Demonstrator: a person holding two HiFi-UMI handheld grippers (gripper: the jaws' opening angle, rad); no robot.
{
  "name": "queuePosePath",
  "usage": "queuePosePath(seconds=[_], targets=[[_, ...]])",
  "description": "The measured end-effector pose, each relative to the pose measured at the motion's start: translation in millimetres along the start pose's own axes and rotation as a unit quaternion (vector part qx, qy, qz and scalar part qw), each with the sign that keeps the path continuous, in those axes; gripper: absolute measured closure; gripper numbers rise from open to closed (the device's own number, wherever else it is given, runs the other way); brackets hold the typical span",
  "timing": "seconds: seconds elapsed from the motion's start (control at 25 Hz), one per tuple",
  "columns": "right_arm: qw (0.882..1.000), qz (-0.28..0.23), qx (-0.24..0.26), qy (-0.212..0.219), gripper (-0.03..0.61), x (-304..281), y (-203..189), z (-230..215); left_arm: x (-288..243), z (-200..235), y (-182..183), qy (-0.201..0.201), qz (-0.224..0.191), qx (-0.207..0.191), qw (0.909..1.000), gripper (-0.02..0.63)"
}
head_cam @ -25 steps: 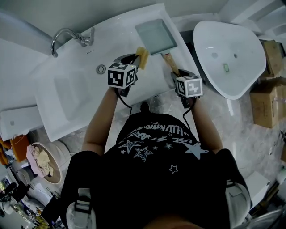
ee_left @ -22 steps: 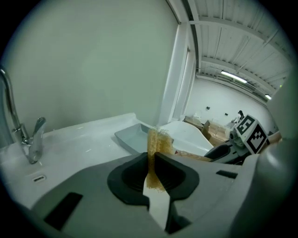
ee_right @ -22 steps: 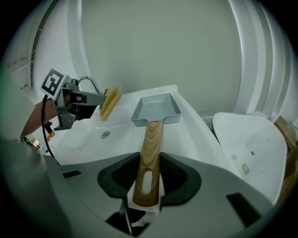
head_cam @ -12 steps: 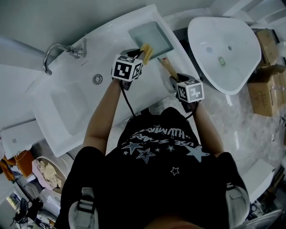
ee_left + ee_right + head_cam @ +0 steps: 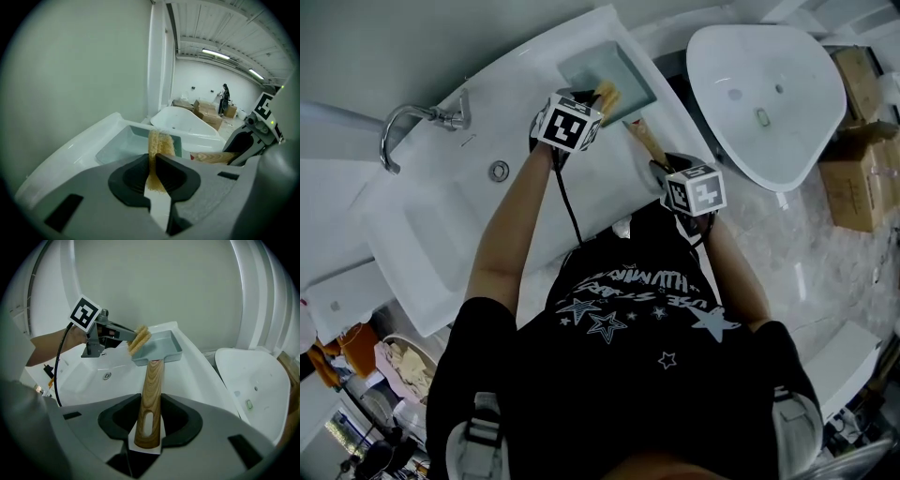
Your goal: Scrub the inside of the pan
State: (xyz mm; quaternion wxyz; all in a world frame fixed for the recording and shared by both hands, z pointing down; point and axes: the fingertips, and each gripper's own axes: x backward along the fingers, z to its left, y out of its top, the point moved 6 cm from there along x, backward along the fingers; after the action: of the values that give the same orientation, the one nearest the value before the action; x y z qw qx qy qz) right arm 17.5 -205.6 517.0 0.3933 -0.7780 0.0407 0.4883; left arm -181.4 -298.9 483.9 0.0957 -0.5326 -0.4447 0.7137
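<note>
Right tongs (image 5: 150, 405) clamp the wooden handle (image 5: 152, 380) of the pan (image 5: 161, 345), which sits on the sink ledge (image 5: 197, 366); my left tongs (image 5: 153, 157) pinch the scrub pad (image 5: 160, 143) at its rim. Next I'd press it inside and rub

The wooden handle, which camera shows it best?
The right gripper view: the wooden handle runs up the middle, from the right gripper holding it to the pan. The head view shows only a short stretch; the left gripper view shows just a sliver.

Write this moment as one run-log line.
left gripper: shut on scrub pad, at pan rim | right gripper: shut on wooden handle
</note>
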Motion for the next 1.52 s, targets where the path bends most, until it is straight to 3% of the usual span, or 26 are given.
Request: queuePosePath(seconds=[0.32, 0.8, 1.52], targets=[[1.000, 0.002, -0.002, 0.015, 0.448, -1, 1, -6, -31, -9, 5, -0.007, 0.048, -0.037, 0.9981, 0.563], [0.999, 0.006, -0.021, 0.041, 0.448, -4, 1, -10, -64, -14, -11, -0.003, 0.132, -0.079, 0.9880, 0.563], [0.998, 0.021, -0.024, 0.049, 0.448, -2, 2, -12, -81, 40, 2, 0.058, 0.138, -0.080, 0.9855, 0.563]])
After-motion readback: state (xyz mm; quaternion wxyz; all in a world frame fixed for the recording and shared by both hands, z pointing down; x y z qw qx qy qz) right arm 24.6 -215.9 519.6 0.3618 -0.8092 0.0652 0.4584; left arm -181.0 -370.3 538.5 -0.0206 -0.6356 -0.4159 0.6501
